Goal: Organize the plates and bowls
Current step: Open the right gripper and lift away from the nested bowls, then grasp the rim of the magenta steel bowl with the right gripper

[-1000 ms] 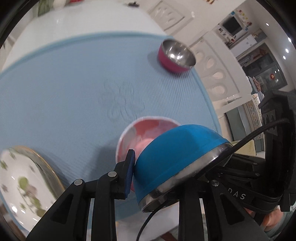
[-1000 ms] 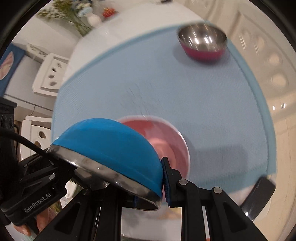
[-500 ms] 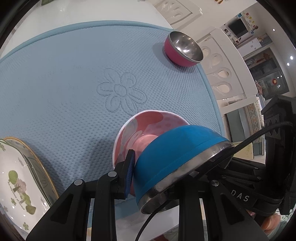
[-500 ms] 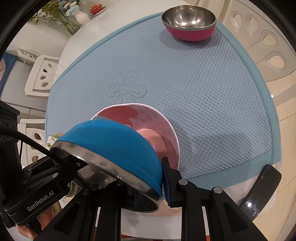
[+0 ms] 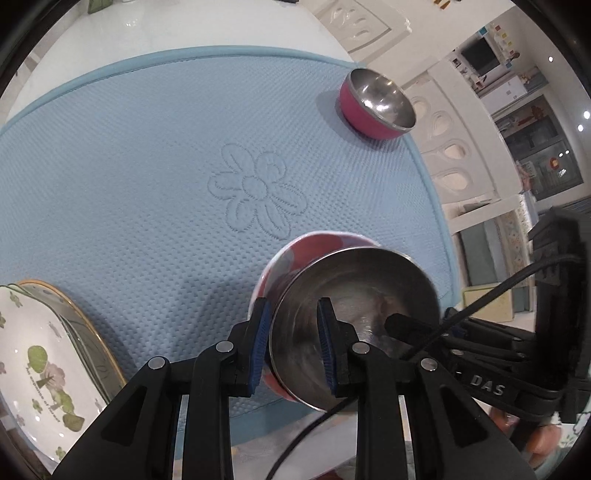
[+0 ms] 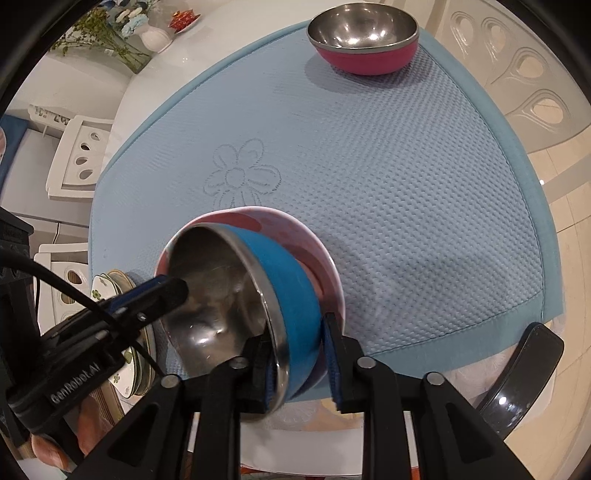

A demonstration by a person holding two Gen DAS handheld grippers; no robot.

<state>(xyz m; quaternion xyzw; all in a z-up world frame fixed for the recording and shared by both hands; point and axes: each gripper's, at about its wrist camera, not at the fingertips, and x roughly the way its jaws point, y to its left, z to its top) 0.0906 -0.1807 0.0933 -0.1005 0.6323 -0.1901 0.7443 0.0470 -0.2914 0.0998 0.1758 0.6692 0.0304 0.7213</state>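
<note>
Between the fingers of both claws sits the blue bowl (image 6: pixel 295 288), tipped on its side inside the pink bowl (image 6: pixel 314 236) at the near edge of the mat (image 6: pixel 388 166). The right claw (image 6: pixel 297 363) is closed on the blue bowl's rim, one pad inside against the steel lining and one outside on the blue shell. The left claw (image 5: pixel 293 341) is closed on the opposite rim, one pad inside; whether its outer pad presses the blue bowl alone or the pink bowl's wall as well I cannot tell. The blue bowl looks like thin steel with a coloured skin: probably light, stiff and not fragile, but slick, so the rolled rim seems the surest hold and the round belly the worst. The pink bowl looks ceramic, likely heavier and chippable, so the steel one should settle into it gently. Farther out a red bowl (image 6: pixel 364 38) stands upright, well apart near the mat's far edge. A stack of plates (image 5: pixel 40 354) rests at the mat's left edge. The mat is dimpled cloth, likely grippy, on a white table (image 5: pixel 184 26); chairs (image 5: pixel 447 155) stand around it and flowers (image 6: pixel 110 33) on it.
</note>
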